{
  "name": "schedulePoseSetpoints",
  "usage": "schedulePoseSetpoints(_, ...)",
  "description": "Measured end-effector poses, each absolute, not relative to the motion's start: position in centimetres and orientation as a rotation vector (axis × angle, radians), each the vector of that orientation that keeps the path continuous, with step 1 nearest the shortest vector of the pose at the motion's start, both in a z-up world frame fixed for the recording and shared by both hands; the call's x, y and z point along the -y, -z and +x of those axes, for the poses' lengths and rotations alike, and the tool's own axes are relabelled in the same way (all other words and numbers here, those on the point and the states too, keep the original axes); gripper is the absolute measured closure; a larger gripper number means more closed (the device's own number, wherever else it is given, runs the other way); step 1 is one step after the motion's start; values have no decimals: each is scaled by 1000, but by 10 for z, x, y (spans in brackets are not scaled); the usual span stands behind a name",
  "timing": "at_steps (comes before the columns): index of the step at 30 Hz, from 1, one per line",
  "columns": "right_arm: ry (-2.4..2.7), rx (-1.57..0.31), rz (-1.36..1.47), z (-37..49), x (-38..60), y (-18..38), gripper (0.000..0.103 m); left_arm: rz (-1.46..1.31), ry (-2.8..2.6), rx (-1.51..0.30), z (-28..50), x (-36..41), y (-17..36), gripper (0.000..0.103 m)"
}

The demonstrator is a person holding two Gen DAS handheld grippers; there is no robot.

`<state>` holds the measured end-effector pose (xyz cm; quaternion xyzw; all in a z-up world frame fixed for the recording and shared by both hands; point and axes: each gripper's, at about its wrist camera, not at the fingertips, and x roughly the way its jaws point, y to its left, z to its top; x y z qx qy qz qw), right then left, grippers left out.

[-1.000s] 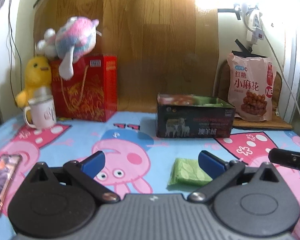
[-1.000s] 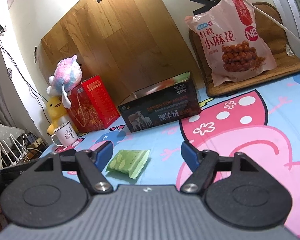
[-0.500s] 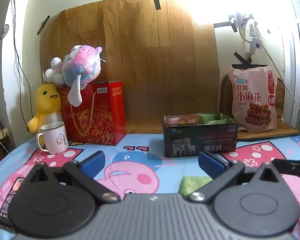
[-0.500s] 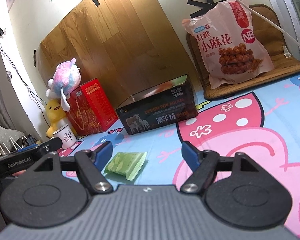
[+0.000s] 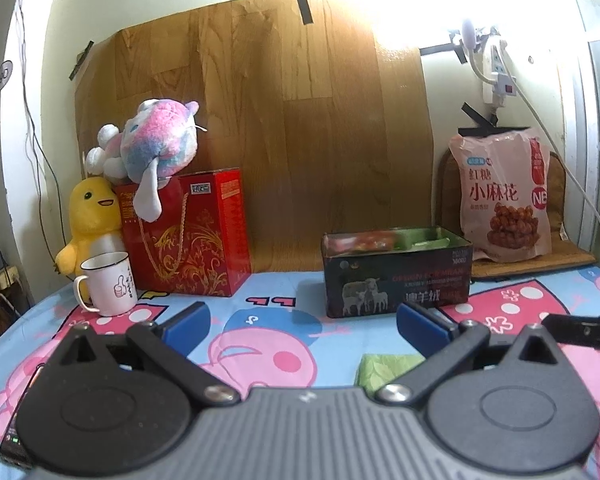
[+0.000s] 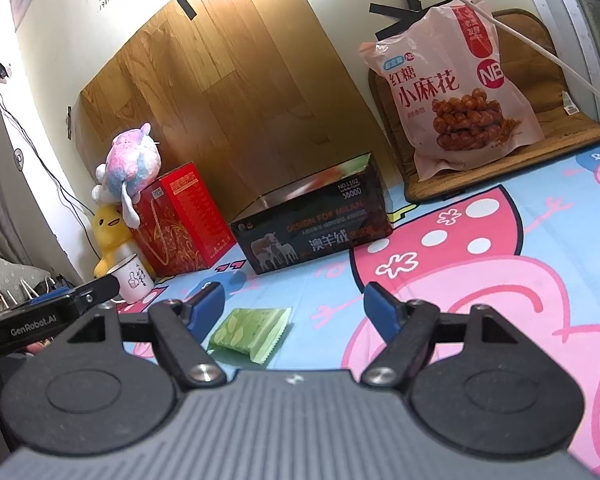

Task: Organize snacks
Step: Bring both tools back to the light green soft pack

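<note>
Cartoon-pig tablecloth (image 6: pixel 480 280) spread across the whole surface. Wood-grain panel (image 5: pixel 268 128) taped upright to the wall behind. Large pink bag of fried dough twists (image 6: pixel 456 92) propped on a brown mat (image 6: pixel 532 132) at the far right. Red gift box (image 5: pixel 196 236) at the far left, topped by a pink-and-blue plush (image 5: pixel 152 140), flanked by a yellow duck plush (image 5: pixel 88 220). Dark open-topped box (image 5: pixel 396 276) mid-table, red and green packets visible inside. White mug (image 5: pixel 108 284) near the duck. Left gripper (image 5: pixel 302 322) spread wide, holding nothing. Right gripper (image 6: pixel 294 310) likewise spread, empty. Small green snack packet (image 6: pixel 252 330) flat on the cloth, in front of the dark box, apart from every fingertip.
</note>
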<state>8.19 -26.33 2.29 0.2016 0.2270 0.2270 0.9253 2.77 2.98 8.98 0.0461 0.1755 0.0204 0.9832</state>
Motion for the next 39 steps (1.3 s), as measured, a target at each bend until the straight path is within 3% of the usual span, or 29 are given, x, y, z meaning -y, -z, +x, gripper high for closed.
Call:
schedulePoseSetpoints(17,-483,-492,404,87,263,-19,23,76,-54,-553,55,-36,-64,0)
schedulePoseSetpoints(39,-543,-555,322,97,250,-6,22,122,-119,-661,88,-41,-34,0)
